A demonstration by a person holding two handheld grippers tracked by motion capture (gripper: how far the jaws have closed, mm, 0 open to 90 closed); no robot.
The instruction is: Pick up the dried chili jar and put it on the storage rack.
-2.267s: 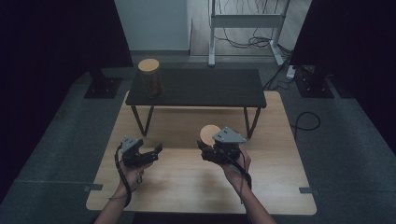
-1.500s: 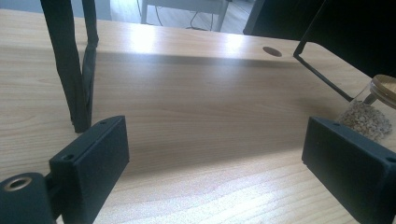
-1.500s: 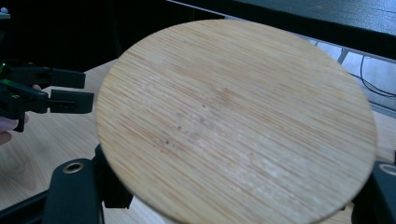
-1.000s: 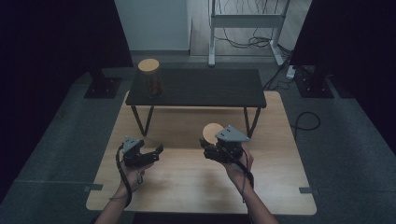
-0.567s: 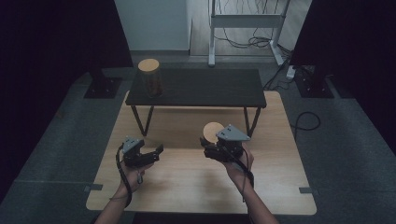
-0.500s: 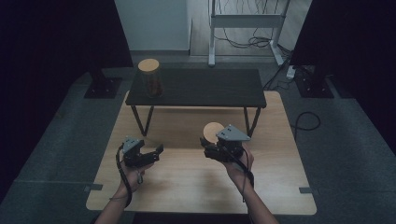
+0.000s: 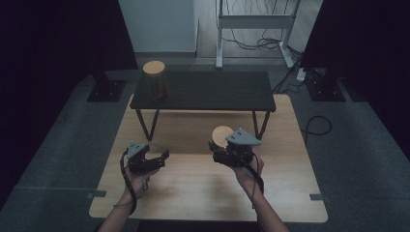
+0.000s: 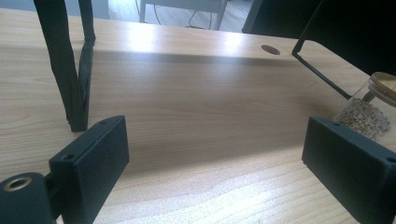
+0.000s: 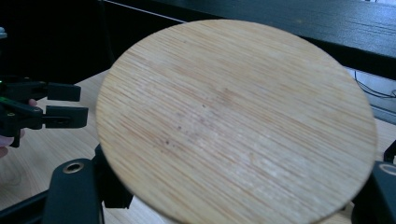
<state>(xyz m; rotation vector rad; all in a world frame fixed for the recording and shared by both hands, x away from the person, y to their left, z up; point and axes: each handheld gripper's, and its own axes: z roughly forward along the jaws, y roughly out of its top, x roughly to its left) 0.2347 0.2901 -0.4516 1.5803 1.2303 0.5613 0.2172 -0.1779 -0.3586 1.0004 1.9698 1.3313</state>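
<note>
My right gripper (image 7: 223,151) is shut on a glass jar with a round bamboo lid (image 7: 223,135), held just above the wooden table (image 7: 203,193) in front of the black bench. In the right gripper view the lid (image 9: 233,121) faces the camera, and the black jaws stand at its lower left and lower right. The left gripper view shows the jar (image 8: 371,109) at the far right, with pale grains inside. My left gripper (image 7: 162,159) rests low over the table, open with nothing between its pads (image 8: 93,158). A second lidded jar (image 7: 155,79) stands on the bench's left end.
The low black bench (image 7: 212,89) on thin metal legs (image 8: 65,65) spans the far half of the table. Dark stands and cables lie on the floor beyond. Bare wood stretches between and in front of both hands.
The right hand with the jar has crept slightly to the right since the earliest frame. The left hand has kept still.
</note>
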